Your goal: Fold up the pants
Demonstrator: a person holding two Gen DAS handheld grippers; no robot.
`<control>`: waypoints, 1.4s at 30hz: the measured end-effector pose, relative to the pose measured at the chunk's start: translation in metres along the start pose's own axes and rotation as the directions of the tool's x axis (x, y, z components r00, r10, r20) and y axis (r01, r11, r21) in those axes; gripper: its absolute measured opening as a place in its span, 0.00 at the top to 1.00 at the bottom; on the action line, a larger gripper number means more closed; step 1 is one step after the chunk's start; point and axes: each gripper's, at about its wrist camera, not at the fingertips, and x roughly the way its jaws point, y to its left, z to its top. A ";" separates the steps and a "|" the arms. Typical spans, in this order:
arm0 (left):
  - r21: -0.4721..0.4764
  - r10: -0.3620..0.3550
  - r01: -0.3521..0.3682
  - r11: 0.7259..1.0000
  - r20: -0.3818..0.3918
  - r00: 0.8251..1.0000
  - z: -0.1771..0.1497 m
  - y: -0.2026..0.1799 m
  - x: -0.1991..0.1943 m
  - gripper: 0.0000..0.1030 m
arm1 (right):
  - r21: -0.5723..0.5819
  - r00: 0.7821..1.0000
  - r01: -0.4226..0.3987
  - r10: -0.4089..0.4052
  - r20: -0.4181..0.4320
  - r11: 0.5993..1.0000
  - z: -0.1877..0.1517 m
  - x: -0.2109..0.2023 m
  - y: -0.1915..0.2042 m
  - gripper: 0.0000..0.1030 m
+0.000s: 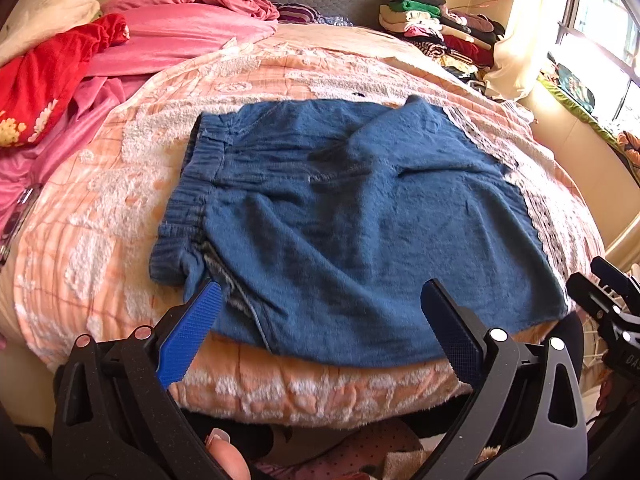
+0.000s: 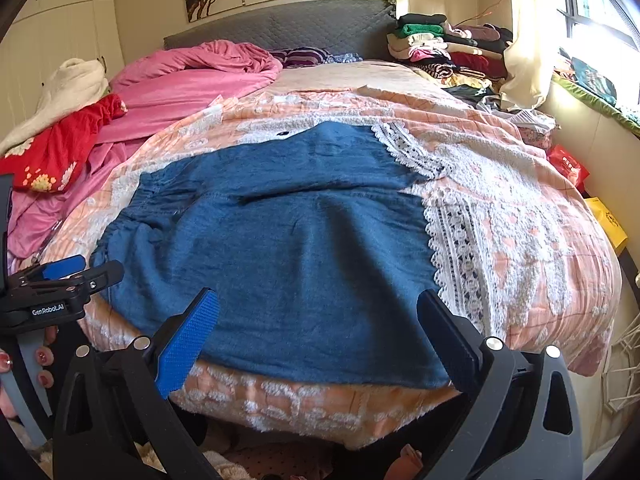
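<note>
blue pants [image 1: 344,216] are seen spread flat on a peach and white bedspread [image 1: 100,208] near the foot of a bed, the elastic waistband [image 1: 192,184] turned to the left and a white lace trim [image 2: 452,240] showing along the right edge. the left gripper [image 1: 320,312] is held wide open just above the near hem, nothing caught between its blue-padded fingers. the right gripper [image 2: 316,316] is likewise held wide apart and empty over the near edge of the cloth. pink bedding [image 2: 192,76] and a red garment [image 1: 44,76] are heaped at left; folded clothes [image 2: 444,44] are stacked by the window.
</note>
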 end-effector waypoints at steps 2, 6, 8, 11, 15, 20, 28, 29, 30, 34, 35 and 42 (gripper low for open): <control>-0.001 0.003 -0.003 1.000 0.010 1.000 0.012 0.006 0.005 0.09 | 0.018 1.000 -0.011 0.011 0.004 1.000 0.008 0.004 -0.008 0.04; -0.006 0.021 -0.021 1.000 0.021 1.000 0.036 0.022 0.018 0.09 | 0.037 1.000 0.002 -0.002 0.021 0.999 0.029 0.016 -0.025 0.04; -0.018 0.045 -0.044 0.999 0.028 0.999 0.055 0.038 0.029 0.09 | 0.054 1.000 -0.009 0.009 0.014 0.999 0.040 0.026 -0.034 0.04; -0.026 0.078 -0.077 0.997 0.029 0.997 0.082 0.060 0.045 0.09 | 0.049 1.000 0.010 -0.011 0.014 0.999 0.056 0.040 -0.045 0.04; -0.015 0.114 -0.114 0.993 0.024 0.993 0.111 0.082 0.070 0.09 | 0.056 1.000 0.028 -0.028 -0.005 0.998 0.074 0.063 -0.064 0.04; 0.056 0.187 -0.184 0.981 -0.043 0.982 0.136 0.105 0.128 0.09 | 0.027 0.999 0.044 -0.043 -0.033 0.999 0.095 0.093 -0.085 0.04; 0.015 0.078 -0.077 0.997 -0.149 0.986 0.145 0.124 0.172 0.17 | 0.033 0.982 0.133 -0.127 -0.138 0.991 0.126 0.156 -0.133 0.04; -0.004 0.016 -0.017 1.000 -0.137 0.990 0.146 0.125 0.170 0.27 | 0.034 0.980 0.126 -0.120 -0.156 0.991 0.128 0.164 -0.138 0.04; -0.024 -0.031 0.028 0.999 -0.143 0.989 0.147 0.126 0.172 0.30 | 0.043 0.976 0.136 -0.126 -0.180 0.990 0.129 0.174 -0.145 0.04; -0.041 -0.059 0.053 0.998 -0.153 0.987 0.149 0.126 0.178 0.57 | 0.099 0.970 0.142 -0.118 -0.212 0.985 0.135 0.198 -0.170 0.04; -0.050 -0.068 0.061 0.997 -0.152 0.986 0.150 0.128 0.178 0.65 | 0.114 0.970 0.135 -0.108 -0.216 0.984 0.136 0.201 -0.174 0.04; -0.028 -0.064 0.061 0.998 -0.125 0.990 0.151 0.135 0.170 0.78 | 0.162 0.973 0.035 0.003 -0.232 0.986 0.139 0.214 -0.183 0.46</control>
